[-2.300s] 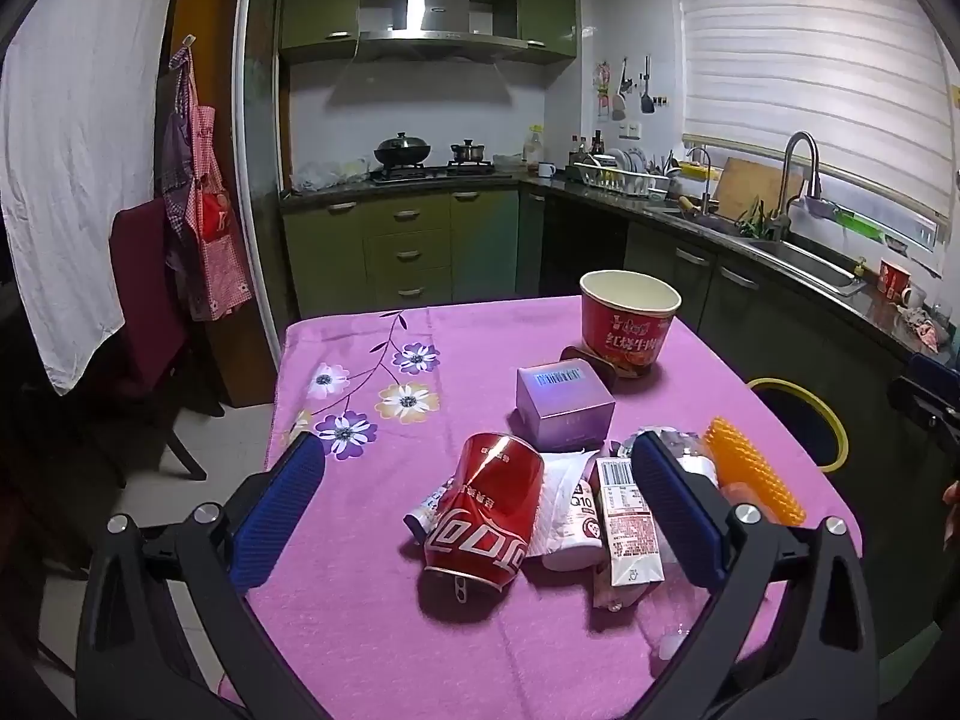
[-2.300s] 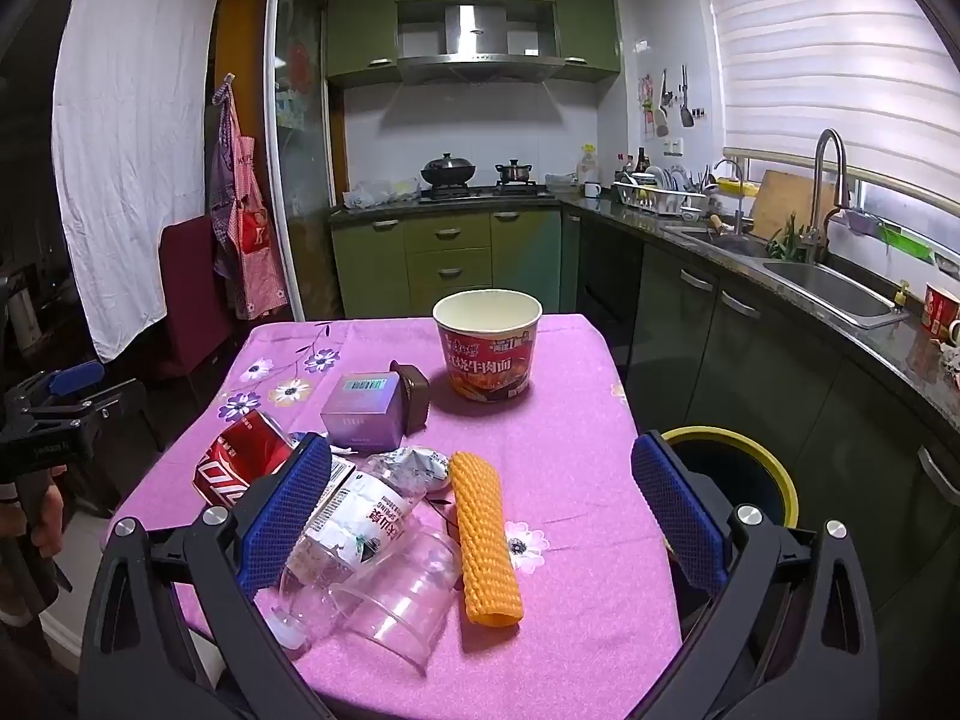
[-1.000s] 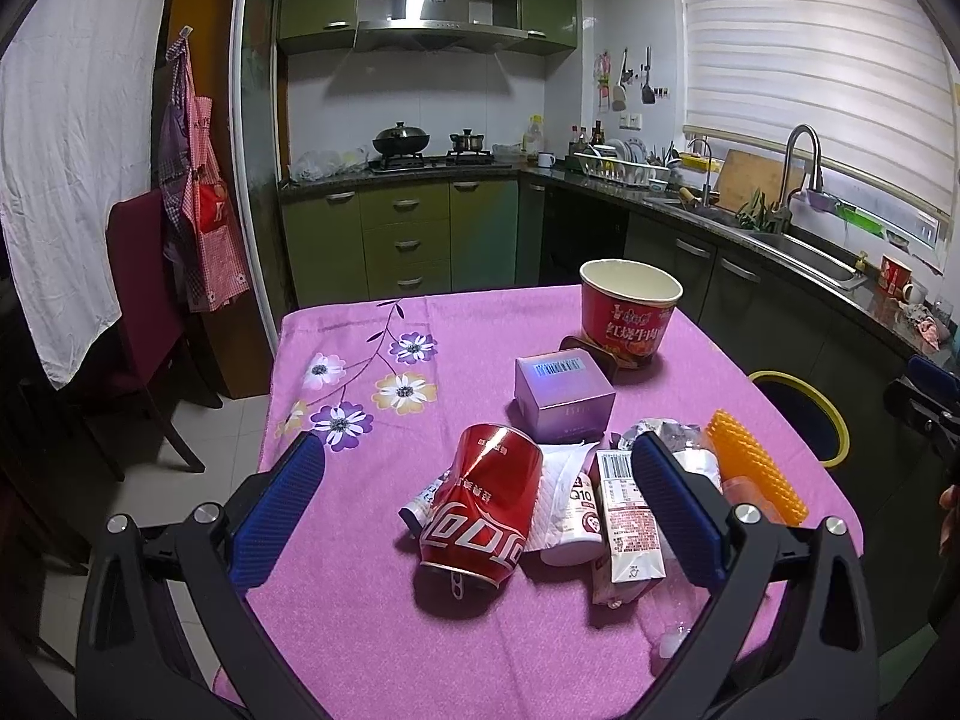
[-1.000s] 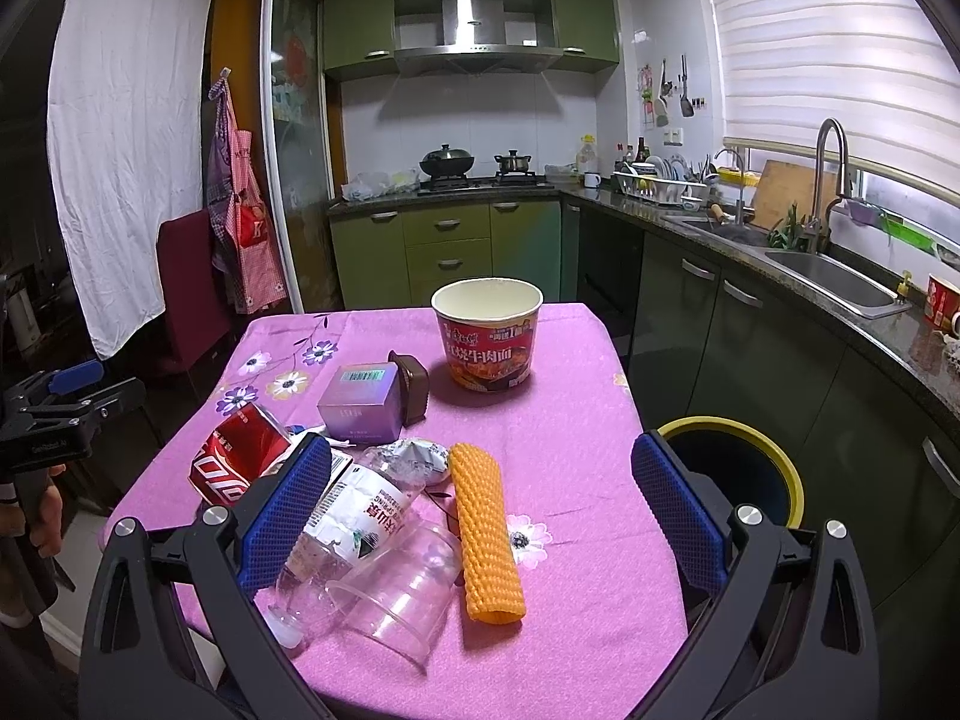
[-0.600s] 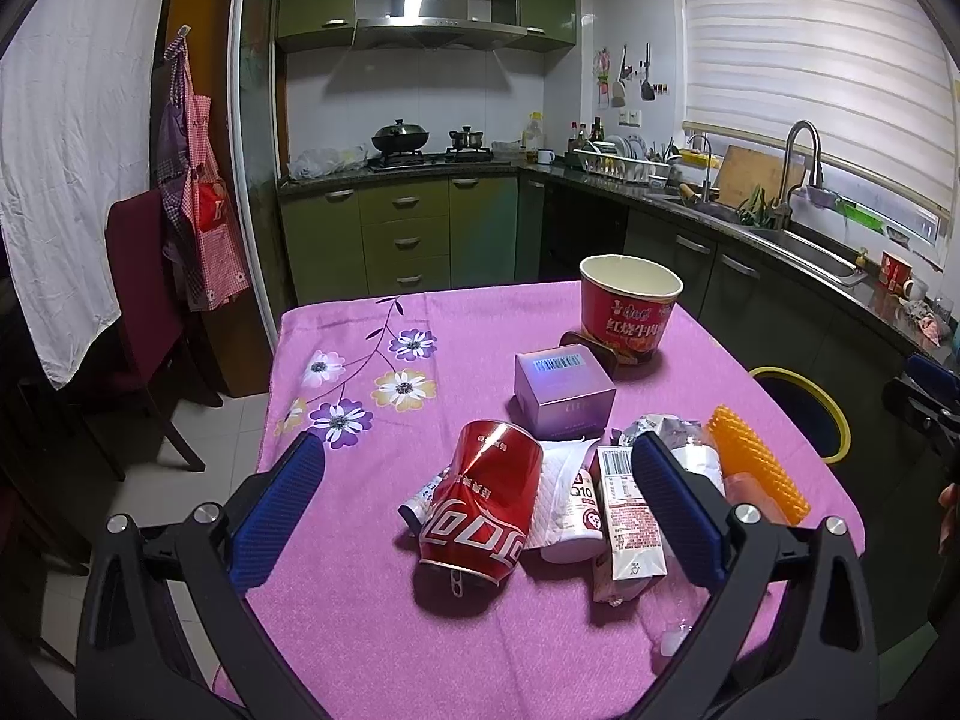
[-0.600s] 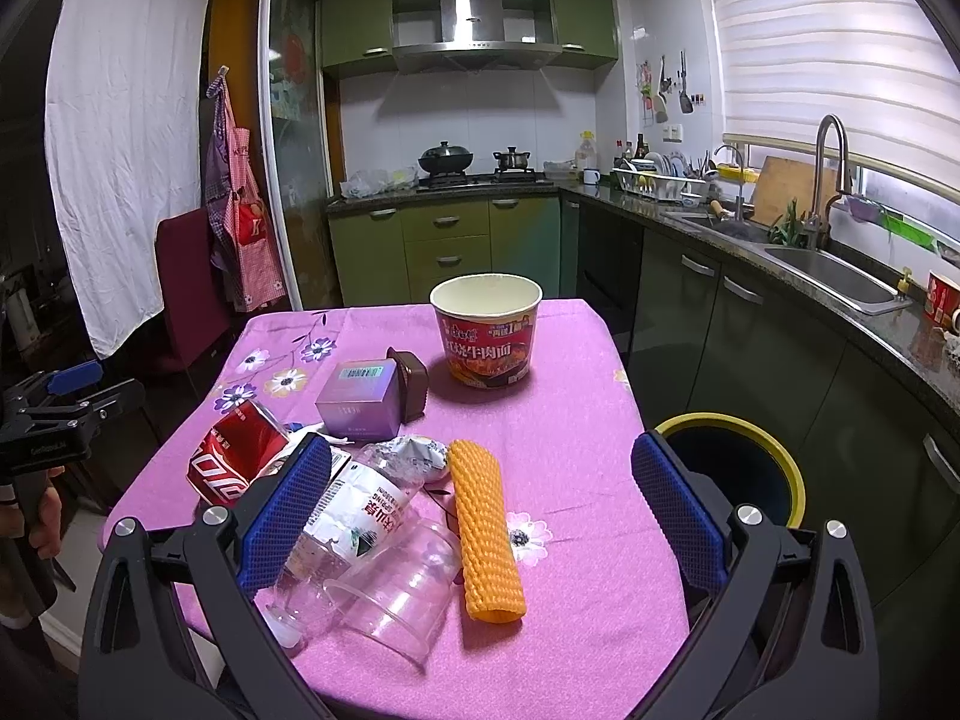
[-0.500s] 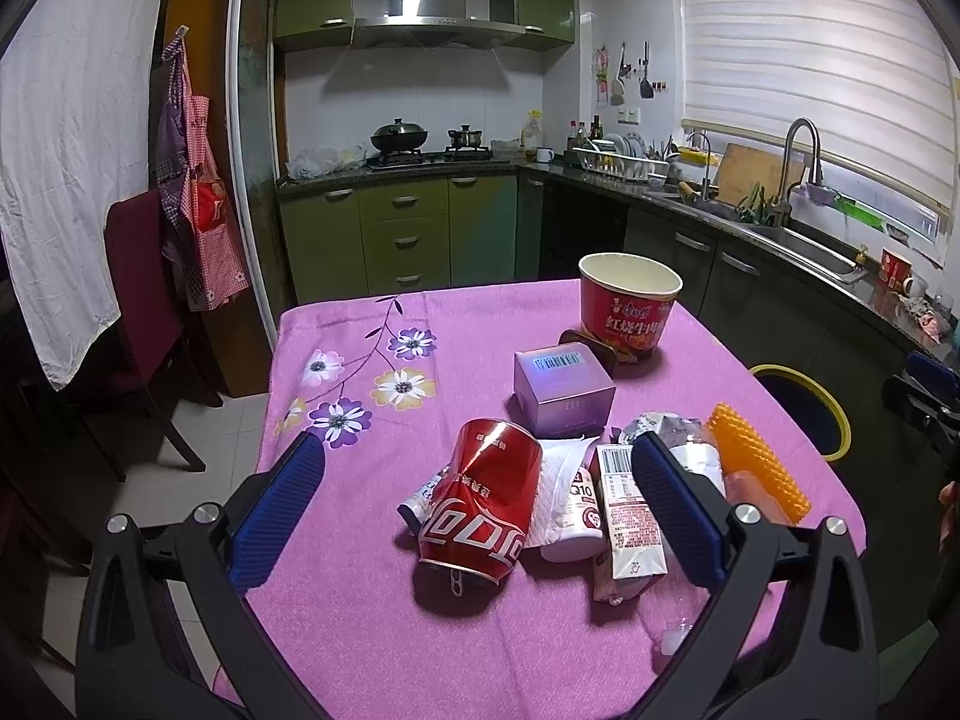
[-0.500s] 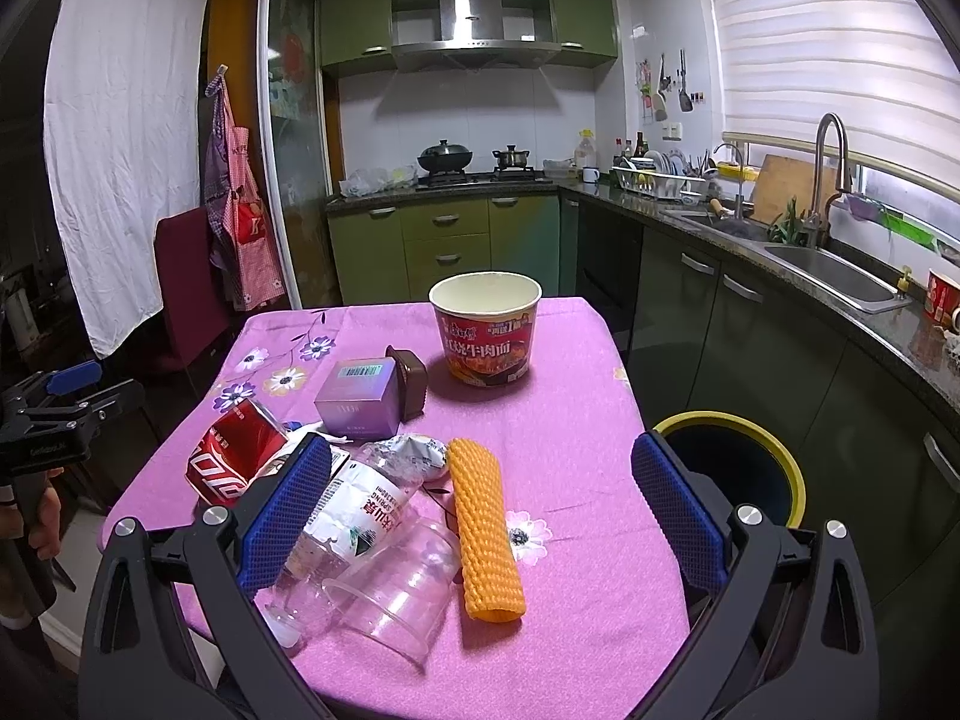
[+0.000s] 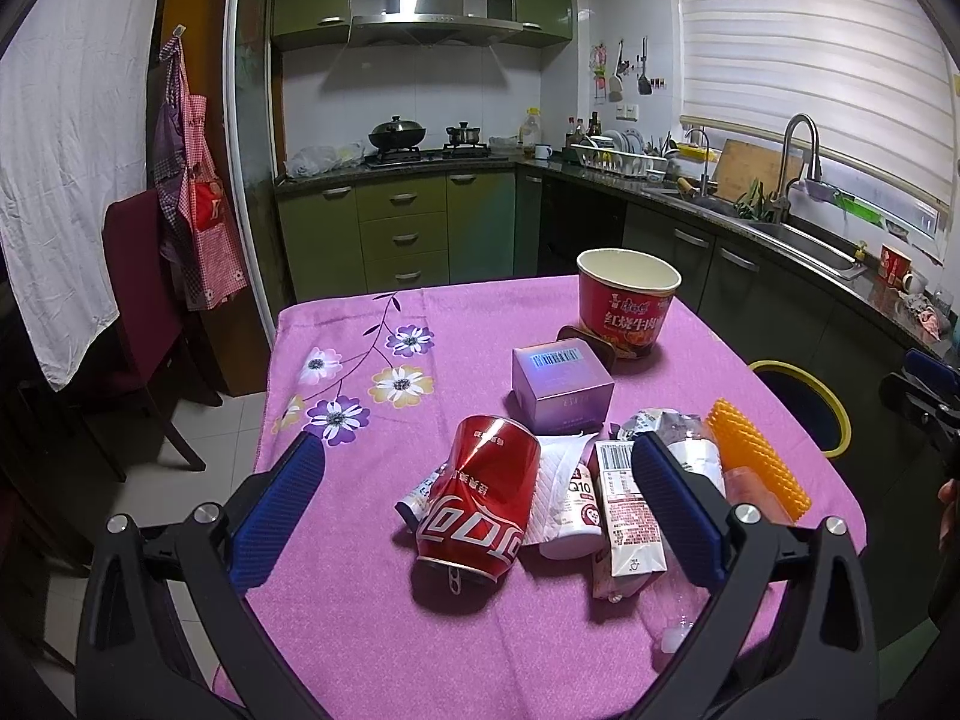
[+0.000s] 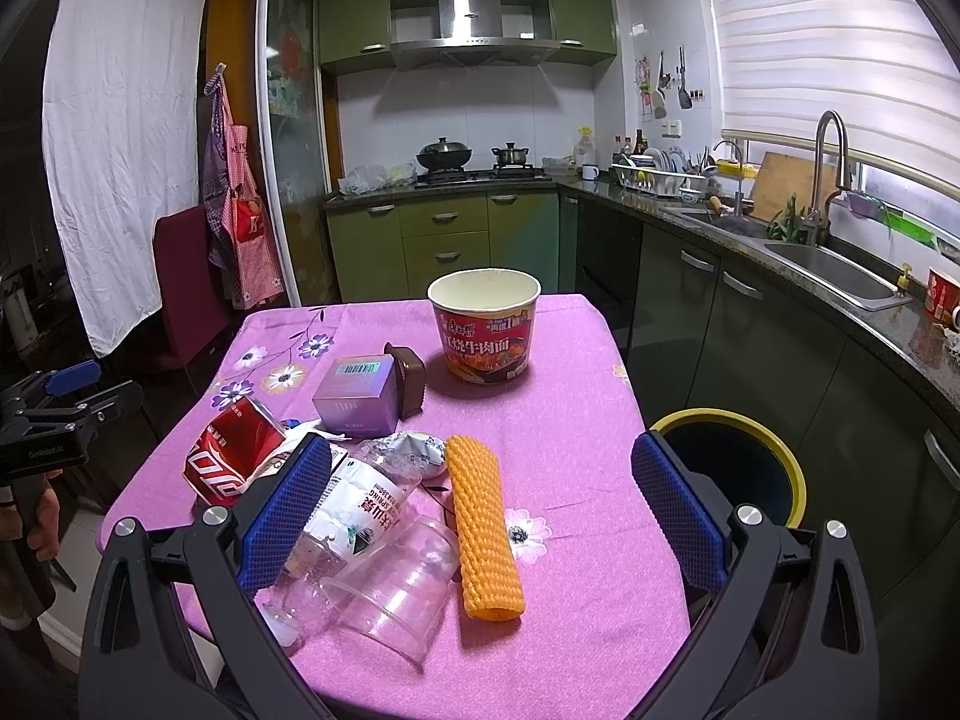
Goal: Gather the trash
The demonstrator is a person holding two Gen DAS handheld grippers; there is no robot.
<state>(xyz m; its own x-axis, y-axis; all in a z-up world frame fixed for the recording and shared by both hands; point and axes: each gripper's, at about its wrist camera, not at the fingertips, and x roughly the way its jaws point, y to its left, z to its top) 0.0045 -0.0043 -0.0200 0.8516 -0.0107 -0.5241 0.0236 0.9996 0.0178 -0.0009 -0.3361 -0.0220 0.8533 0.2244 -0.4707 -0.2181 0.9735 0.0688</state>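
Note:
Trash lies on a table with a pink flowered cloth [image 9: 360, 612]. A crushed red cola can [image 9: 477, 504] [image 10: 231, 447] lies between the fingers of my open left gripper [image 9: 477, 501], which hovers just short of it. Beside it are a milk carton [image 9: 627, 507], a white bottle [image 9: 570, 516] and a tissue. My open right gripper [image 10: 480, 510] hovers over an orange foam net [image 10: 483, 525], a clear plastic bottle [image 10: 360, 504] and a clear cup [image 10: 390, 594]. A purple box [image 10: 357, 393] [image 9: 561, 384] and a red noodle bowl [image 10: 485, 324] [image 9: 627, 300] stand farther back.
A yellow-rimmed trash bin [image 10: 729, 468] [image 9: 801, 399] stands on the floor at the table's right side. A dark red chair [image 9: 141, 276] is left of the table. Green cabinets, a stove and a sink counter line the far and right walls.
Both grippers have stayed open and have drifted only slightly; the table's items have not moved.

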